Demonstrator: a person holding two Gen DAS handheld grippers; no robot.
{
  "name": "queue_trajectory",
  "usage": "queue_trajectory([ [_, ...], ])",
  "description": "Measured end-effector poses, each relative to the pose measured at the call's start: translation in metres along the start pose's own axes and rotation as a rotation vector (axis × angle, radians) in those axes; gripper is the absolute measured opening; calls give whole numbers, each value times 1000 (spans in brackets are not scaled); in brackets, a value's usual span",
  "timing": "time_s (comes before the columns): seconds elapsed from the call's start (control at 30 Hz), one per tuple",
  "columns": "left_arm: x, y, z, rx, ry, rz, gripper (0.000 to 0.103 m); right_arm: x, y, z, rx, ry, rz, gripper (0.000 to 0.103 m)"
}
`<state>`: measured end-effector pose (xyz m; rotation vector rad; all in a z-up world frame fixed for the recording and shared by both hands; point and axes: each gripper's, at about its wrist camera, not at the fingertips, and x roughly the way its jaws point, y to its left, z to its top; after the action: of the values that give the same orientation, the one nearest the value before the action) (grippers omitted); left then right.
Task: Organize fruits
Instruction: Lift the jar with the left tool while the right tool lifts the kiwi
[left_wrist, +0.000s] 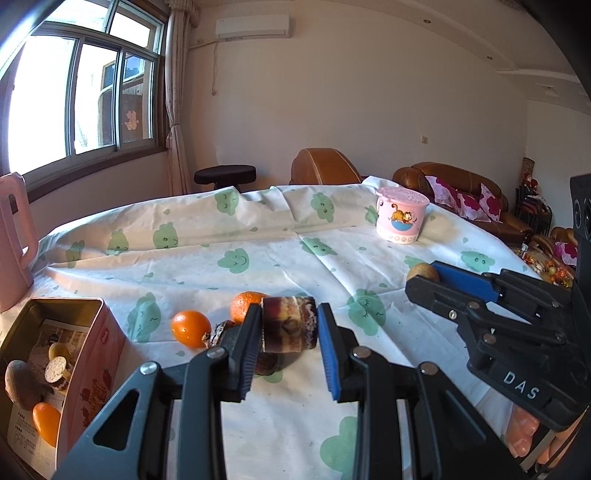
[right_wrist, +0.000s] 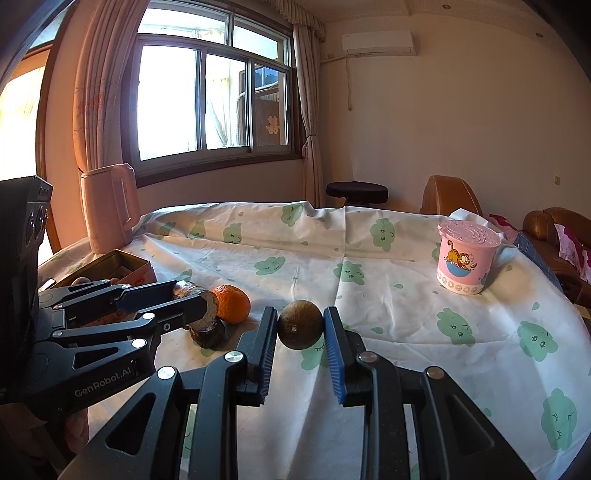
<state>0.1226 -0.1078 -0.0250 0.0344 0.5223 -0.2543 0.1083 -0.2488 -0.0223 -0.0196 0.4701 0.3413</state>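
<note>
My left gripper (left_wrist: 290, 332) is shut on a dark brown sugarcane piece (left_wrist: 290, 326), held just above the cloth; it also shows in the right wrist view (right_wrist: 195, 295). Two oranges (left_wrist: 190, 328) (left_wrist: 245, 306) and more dark cane pieces (left_wrist: 219, 332) lie just beyond it. My right gripper (right_wrist: 301, 325) is shut on a round brown fruit (right_wrist: 300, 324), low over the cloth; that fruit shows in the left wrist view (left_wrist: 423, 273). An open pink tin (left_wrist: 92, 332) at the left holds an orange, a brown fruit and cane pieces.
A pink cartoon cup with lid (right_wrist: 467, 258) stands at the far right of the table. A pink kettle (right_wrist: 109, 206) stands at the far left edge. The table wears a white cloth with green prints (right_wrist: 369, 280). A stool and brown sofas stand behind.
</note>
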Motion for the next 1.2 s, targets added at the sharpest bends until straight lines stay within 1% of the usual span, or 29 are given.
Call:
queue_trajectory([
  [0.47, -9, 0, 0, -1, -47, 16, 32, -6, 0, 0, -1, -38, -1, 27],
  [0.87, -15, 0, 0, -1, -72, 29, 32, -13, -1, -1, 1, -71, -2, 27],
  [1.2, -22, -5, -1, 20, -112, 55, 32, -18, -1, -3, 1, -101, -5, 27],
])
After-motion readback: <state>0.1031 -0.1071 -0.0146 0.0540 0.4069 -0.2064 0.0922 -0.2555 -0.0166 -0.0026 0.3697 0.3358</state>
